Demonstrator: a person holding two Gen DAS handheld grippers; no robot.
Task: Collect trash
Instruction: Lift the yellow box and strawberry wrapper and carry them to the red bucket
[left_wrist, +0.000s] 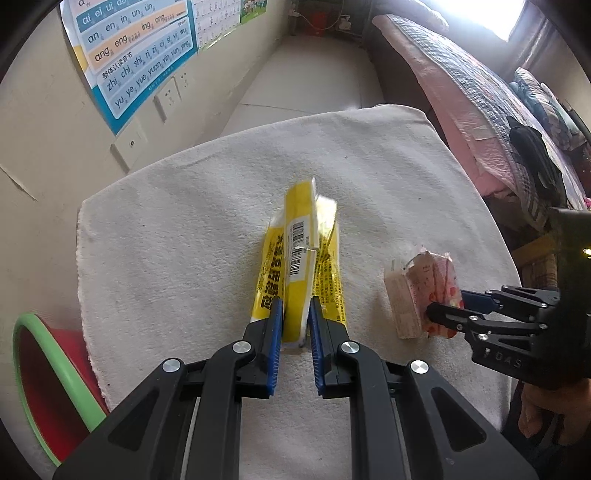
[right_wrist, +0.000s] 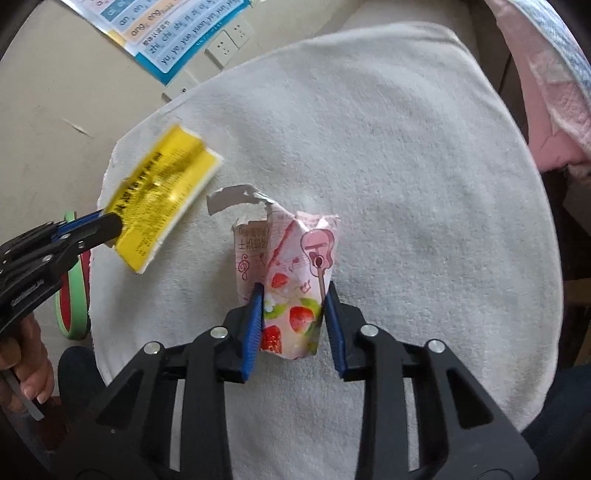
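Left fingers clamp the yellow wrapper; right fingers clamp the strawberry carton.

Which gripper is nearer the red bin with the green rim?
Left. The left gripper, clamping the yellow wrapper, is on the side nearest the bin; the right gripper, holding the strawberry carton, is farther away.

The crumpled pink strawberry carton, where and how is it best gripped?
Grip the crumpled pink strawberry carton across its flattened lower body, coming from the near side, level with the white cloth-covered table. Its torn top is ragged and flimsy; the creased sides are narrow enough for the right gripper, already closed there.
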